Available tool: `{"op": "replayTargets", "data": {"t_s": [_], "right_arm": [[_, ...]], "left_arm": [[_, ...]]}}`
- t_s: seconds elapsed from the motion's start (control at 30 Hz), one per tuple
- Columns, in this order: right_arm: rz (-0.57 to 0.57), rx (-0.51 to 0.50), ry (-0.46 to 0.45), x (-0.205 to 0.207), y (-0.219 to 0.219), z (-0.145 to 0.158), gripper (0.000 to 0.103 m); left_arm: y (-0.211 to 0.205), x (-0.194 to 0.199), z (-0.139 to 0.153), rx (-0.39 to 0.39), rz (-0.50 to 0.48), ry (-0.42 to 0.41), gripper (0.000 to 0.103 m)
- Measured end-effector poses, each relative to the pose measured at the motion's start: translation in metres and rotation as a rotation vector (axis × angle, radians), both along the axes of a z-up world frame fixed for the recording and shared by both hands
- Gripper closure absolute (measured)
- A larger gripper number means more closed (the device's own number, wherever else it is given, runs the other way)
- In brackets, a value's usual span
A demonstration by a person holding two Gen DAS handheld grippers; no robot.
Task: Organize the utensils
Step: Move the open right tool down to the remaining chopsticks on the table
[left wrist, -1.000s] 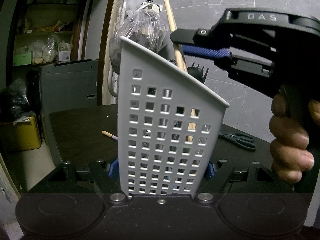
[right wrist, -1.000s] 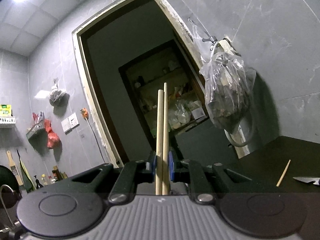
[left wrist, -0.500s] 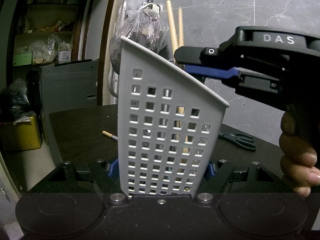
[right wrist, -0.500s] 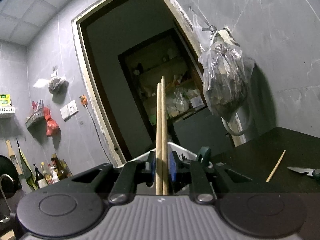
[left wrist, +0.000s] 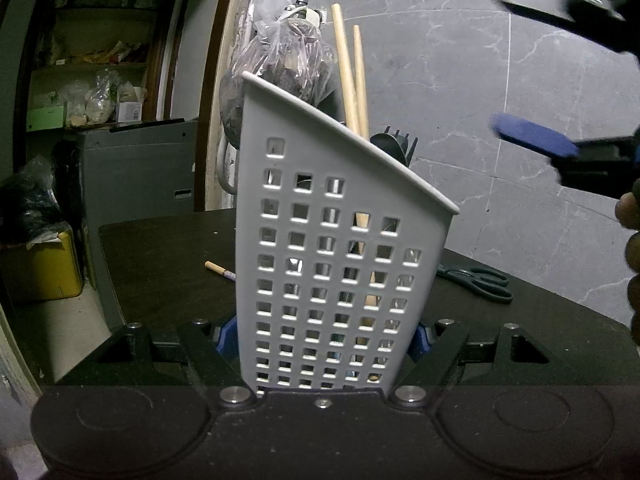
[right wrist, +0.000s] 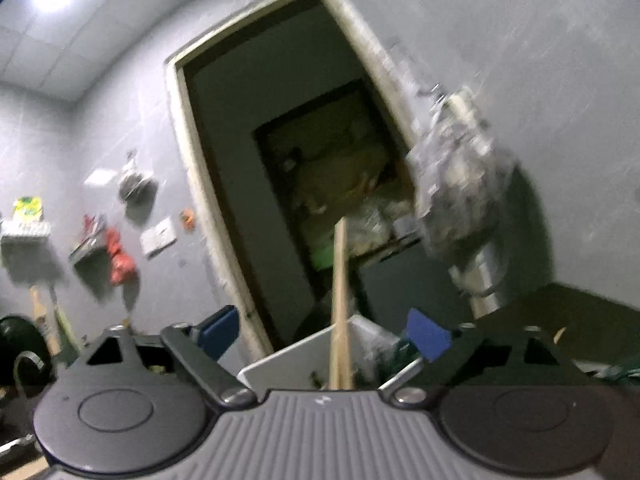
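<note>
step: chopsticks just dropped in caddy | L grip clamped on caddy base | R grip jaws opening, sticks between but prob. free (blurry) | next: R to spare stick at caddy's 9 o'clock, scissors at 3

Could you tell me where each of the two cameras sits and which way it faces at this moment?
Left wrist: on the left hand-held gripper, facing its fingers clamped on the white perforated caddy over the dark table; the right hand-held gripper and the person's fingers show at right.
Right wrist: on the right hand-held gripper, level, blurred, facing the doorway; its jaws are opening clear of the chopsticks.
Shared: caddy, chopsticks, hanging plastic bag.
</note>
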State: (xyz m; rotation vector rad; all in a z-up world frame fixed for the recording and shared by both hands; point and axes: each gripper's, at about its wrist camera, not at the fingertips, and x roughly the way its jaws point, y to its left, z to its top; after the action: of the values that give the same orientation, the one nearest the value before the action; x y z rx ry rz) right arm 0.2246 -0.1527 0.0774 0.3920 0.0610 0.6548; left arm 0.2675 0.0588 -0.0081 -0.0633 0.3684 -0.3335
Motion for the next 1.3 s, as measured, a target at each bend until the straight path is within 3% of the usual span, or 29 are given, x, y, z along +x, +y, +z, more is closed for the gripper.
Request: {"op": "replayTargets", "data": {"t_s": [0.1, 0.2, 0.37, 0.43, 0.5, 0.8, 1.2, 1.27, 1.3], "right_arm": [[-0.095, 0.027, 0.007, -0.003, -0.022, 0.000, 0.000], [-0.214, -0.019, 0.070, -0.001, -0.041, -0.005, 0.000], [-0.393, -0.275, 0.285, 0.032, -0.045, -0.022, 0.000], [-0.409, -0.383, 0.390, 0.055, -0.036, -0.033, 0.000], [-0.388, -0.439, 0.440, 0.072, -0.025, -0.043, 0.000], [-0.361, -0.614, 0.406, 0.130, 0.026, -0.063, 0.001], [-0.293, -0.699, 0.447, 0.167, 0.052, -0.087, 0.037], [-0.283, -0.692, 0.457, 0.165, 0.050, -0.085, 0.055], [-0.276, -0.684, 0.465, 0.163, 0.047, -0.085, 0.058]], "left_arm": [[0.001, 0.000, 0.000, -0.002, -0.003, 0.000, 0.025], [0.002, 0.000, 0.001, -0.001, -0.005, 0.000, 0.025], [0.003, 0.000, 0.000, -0.003, -0.006, 0.000, 0.025], [0.003, 0.000, 0.000, -0.002, -0.007, 0.000, 0.025], [0.003, 0.001, 0.000, -0.002, -0.009, 0.000, 0.025], [0.007, 0.001, 0.000, 0.004, -0.003, -0.005, 0.025], [0.015, -0.004, -0.002, 0.002, 0.004, -0.012, 0.025], [0.016, -0.004, -0.002, 0.002, 0.004, -0.012, 0.025], [0.016, -0.005, -0.002, 0.001, 0.004, -0.012, 0.025]]}}
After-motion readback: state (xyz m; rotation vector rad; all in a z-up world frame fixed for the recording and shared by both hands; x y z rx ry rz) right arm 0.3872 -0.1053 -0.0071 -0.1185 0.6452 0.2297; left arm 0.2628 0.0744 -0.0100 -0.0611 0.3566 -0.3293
